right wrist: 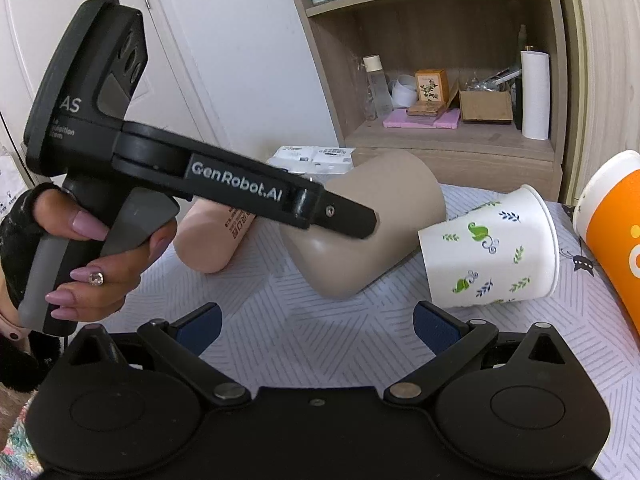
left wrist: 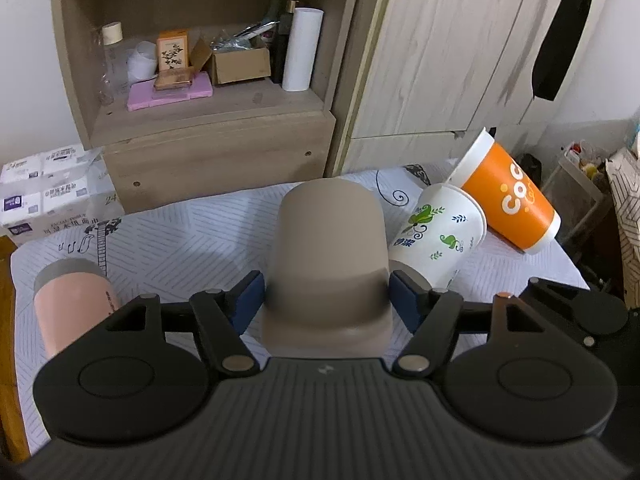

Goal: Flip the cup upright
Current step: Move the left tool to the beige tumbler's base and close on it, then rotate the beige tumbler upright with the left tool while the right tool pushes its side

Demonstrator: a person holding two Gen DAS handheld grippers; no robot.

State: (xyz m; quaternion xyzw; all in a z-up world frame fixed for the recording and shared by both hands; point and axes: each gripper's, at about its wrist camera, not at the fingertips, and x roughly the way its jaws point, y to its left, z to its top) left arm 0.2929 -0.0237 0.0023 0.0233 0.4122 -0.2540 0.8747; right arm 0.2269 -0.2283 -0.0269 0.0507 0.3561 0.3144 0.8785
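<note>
Left gripper [left wrist: 326, 300] clamps taupe cup [left wrist: 328, 264]; right gripper [right wrist: 318, 326] jaws apart.

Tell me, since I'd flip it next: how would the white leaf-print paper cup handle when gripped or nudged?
The paper cup lies on its side, so a nudge would probably roll it in a curve, given its taper. Its thin wall looks easy to crush, so grip gently. It looks empty, so likely very light; the open right gripper could knock it away.

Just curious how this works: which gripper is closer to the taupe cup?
The left. The left gripper is shut on the taupe cup, one pad on each side. The right gripper is open and empty, apart from the cup, above the patterned cloth.
</note>
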